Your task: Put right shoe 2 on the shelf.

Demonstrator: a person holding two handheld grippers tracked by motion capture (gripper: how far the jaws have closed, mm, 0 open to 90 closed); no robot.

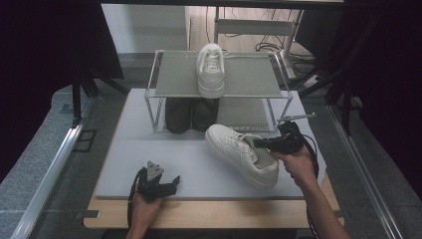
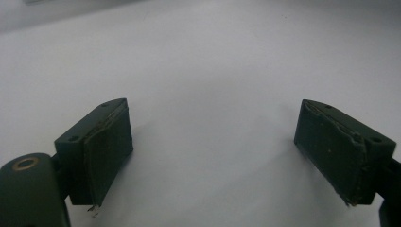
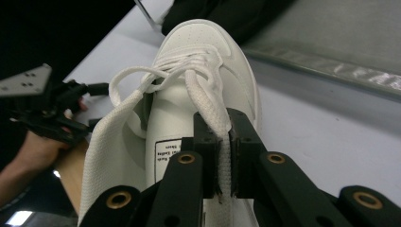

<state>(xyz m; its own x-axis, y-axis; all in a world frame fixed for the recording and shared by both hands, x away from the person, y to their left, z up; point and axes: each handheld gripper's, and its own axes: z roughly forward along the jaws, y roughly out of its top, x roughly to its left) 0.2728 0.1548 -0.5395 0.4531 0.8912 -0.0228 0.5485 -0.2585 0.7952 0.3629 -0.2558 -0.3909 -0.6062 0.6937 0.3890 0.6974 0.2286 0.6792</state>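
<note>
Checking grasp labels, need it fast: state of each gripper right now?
Left gripper: open, nothing between its jaws, over the white mat.
Right gripper: closed on the side wall of the white sneaker at its opening.

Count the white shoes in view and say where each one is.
2. One white shoe sits on the rack's top shelf; the other shoe lies on the mat, its collar pinched by the right gripper. None seem hidden.

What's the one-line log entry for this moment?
right gripper: shut on sneaker collar, on mat | left gripper: open, empty | second sneaker: atop rack
</note>
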